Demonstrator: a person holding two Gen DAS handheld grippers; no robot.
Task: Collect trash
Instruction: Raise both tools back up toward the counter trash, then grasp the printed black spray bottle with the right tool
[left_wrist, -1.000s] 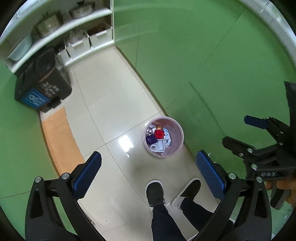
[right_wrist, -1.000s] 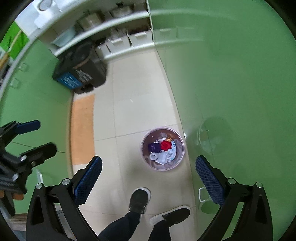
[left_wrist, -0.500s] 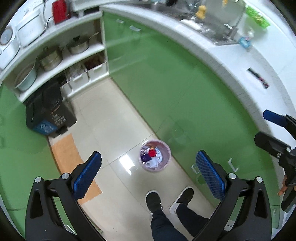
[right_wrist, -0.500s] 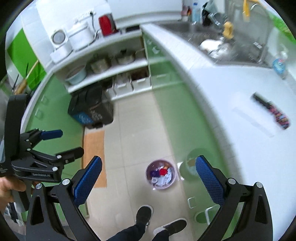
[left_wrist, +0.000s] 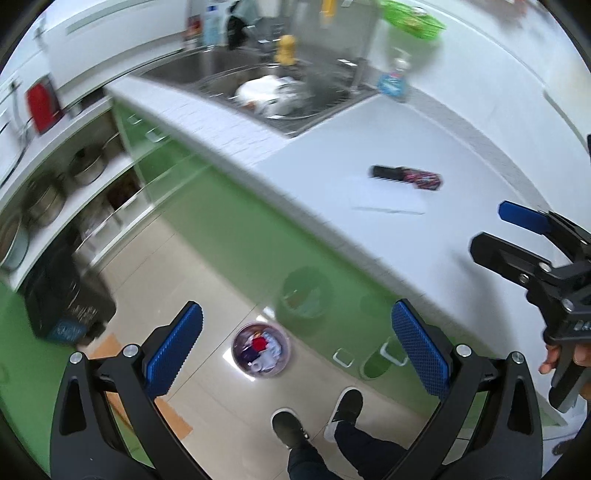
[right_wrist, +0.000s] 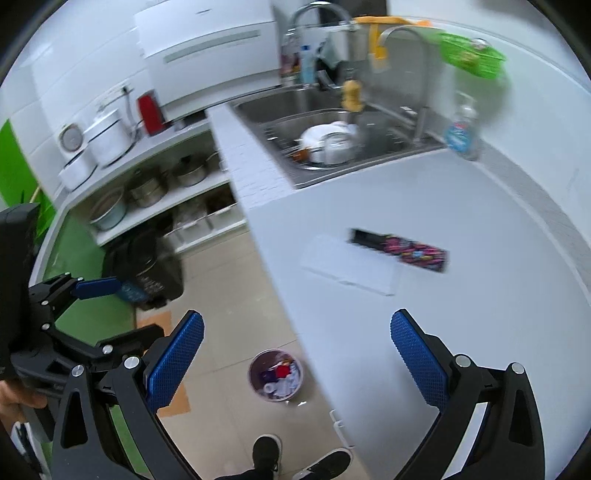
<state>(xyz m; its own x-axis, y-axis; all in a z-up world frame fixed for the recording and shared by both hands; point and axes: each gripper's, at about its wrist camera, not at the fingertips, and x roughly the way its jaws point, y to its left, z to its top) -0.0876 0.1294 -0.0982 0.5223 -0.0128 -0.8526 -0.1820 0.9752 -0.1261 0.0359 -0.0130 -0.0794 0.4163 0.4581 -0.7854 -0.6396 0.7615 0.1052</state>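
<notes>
A green-fronted kitchen with a white bench (right_wrist: 461, 332) and a tiled floor fills both views. The left tool (left_wrist: 295, 347) and the right tool (right_wrist: 297, 350) each hang with jaws spread wide and nothing between the pads. A second ago both looked straight down at the floor and the cabinet fronts; now they have tilted up and risen, so the bench top has come into sight. That suggests the search for trash is shifting from the floor to the bench. There a dark patterned wrapper (right_wrist: 402, 249) lies partly on a white sheet (right_wrist: 351, 267), well ahead of the right tool. The small bin (right_wrist: 276, 374), already holding scraps, stands on the floor just beside the bench front. Motion blur smears the wrapper's print, and the bin's contents are too small to name.
</notes>
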